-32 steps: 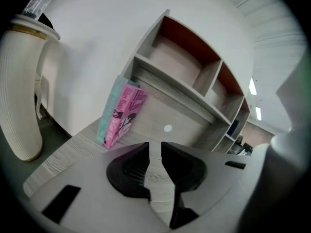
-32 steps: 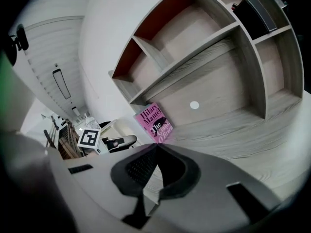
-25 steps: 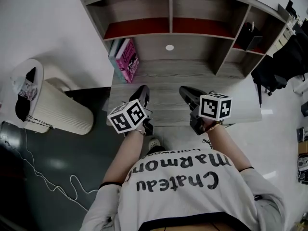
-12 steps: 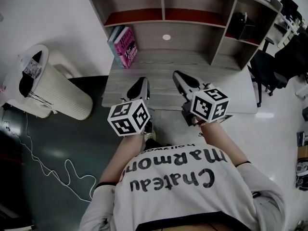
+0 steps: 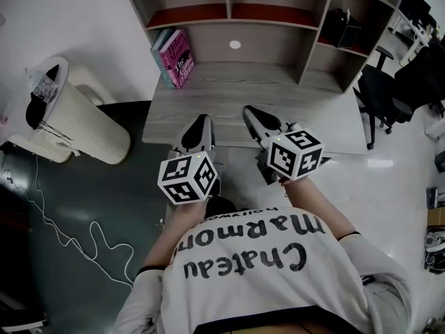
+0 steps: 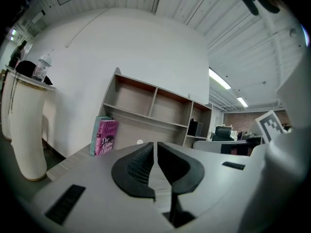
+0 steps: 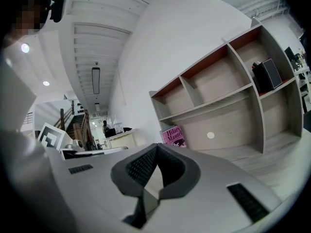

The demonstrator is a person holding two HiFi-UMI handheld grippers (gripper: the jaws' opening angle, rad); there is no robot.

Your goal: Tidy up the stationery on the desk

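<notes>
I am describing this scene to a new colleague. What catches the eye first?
The bright pink book stands out at the desk's left rear. Near the front edge, the left gripper and right gripper hang over the desk, both shut and empty. A ribbed cream bin stands on the floor to the left.

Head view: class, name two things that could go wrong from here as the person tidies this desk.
1. Both the left tool and right tool are shut; reaching in like that may just shove the pink book instead of gripping it.
2. That book stands near the left edge of the desk, so a nudge could tip it off.
</notes>
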